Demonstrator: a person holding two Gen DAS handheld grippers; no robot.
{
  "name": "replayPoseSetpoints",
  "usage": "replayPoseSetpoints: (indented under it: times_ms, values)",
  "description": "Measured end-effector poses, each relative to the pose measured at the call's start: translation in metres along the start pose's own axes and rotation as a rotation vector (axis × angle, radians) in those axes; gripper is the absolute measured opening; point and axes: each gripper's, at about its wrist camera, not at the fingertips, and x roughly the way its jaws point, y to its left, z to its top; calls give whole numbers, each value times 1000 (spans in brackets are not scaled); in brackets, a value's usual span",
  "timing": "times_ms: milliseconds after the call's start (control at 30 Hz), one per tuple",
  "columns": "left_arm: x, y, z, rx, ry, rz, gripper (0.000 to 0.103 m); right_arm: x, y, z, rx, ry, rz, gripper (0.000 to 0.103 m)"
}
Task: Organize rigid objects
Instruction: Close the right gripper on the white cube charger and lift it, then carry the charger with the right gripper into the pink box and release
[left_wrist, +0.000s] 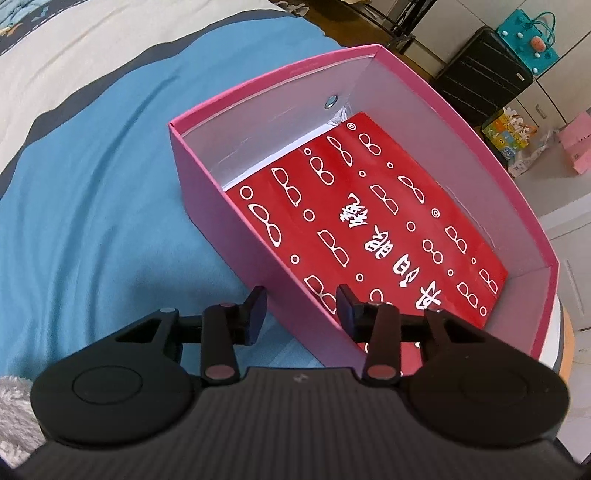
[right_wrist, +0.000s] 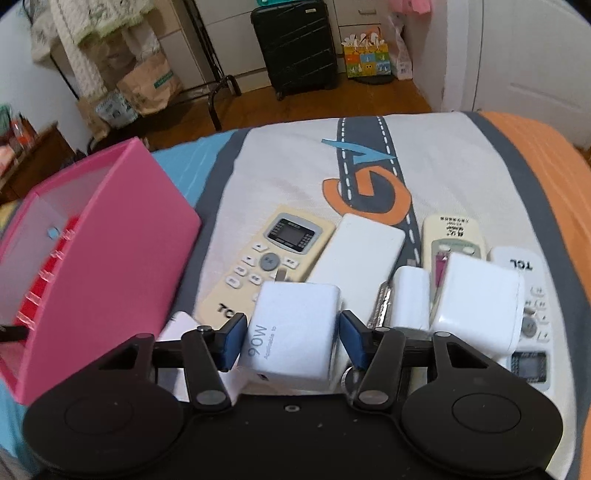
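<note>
The work surface was a bed covered with a quilt (right_wrist: 295, 166) in blue, white, grey and orange panels, in a room with a wooden floor. A black suitcase (right_wrist: 295, 44) stood against the far wall beyond the pink box.

The pink box (left_wrist: 229, 221), open-topped with a pale lining, sat on the blue part of the quilt. A red carton (left_wrist: 369, 229) printed with white spectacle outlines and characters lay flat on the floor of the box, filling most of it.

The left gripper (left_wrist: 301, 314) was at the near wall of the pink box. One finger stood outside that wall and the other inside, so the jaws straddled the rim. They were drawn in as far as they go and clamped on the wall.

To the right of the pink box, on the white panel, lay a cluster of items: a cream remote (right_wrist: 269, 258), a white power bank (right_wrist: 362, 258), a second cream remote (right_wrist: 452, 236), a white remote (right_wrist: 532, 306) and two white adapters (right_wrist: 480, 299).

The right gripper (right_wrist: 293, 334) was over this cluster, beside the pink box. A white charger (right_wrist: 295, 328) marked 90W sat between its blue pads, which stood about halfway apart against the charger's two sides. Whether they pressed firmly could not be confirmed.
</note>
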Motion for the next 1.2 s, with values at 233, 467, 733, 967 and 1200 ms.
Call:
replayPoseSetpoints:
  times_ms: [233, 467, 733, 967, 1200]
  values:
    - [-1, 2, 0, 6, 11, -7, 39, -10, 6, -1, 42, 6, 74, 59]
    - [0, -3, 0, 54, 12, 8, 39, -26, -4, -5, 182, -21, 172, 59]
    - [1, -1, 1, 62, 18, 5, 40, -74, 53, 19, 142, -36, 426, 59]
    - [-2, -1, 0, 107, 29, -31, 44, -6, 163, 64, 36, 159, 446, 59]
    - [-2, 7, 2, 101, 36, -66, 44, 63, 246, 87, -242, 177, 327, 59]
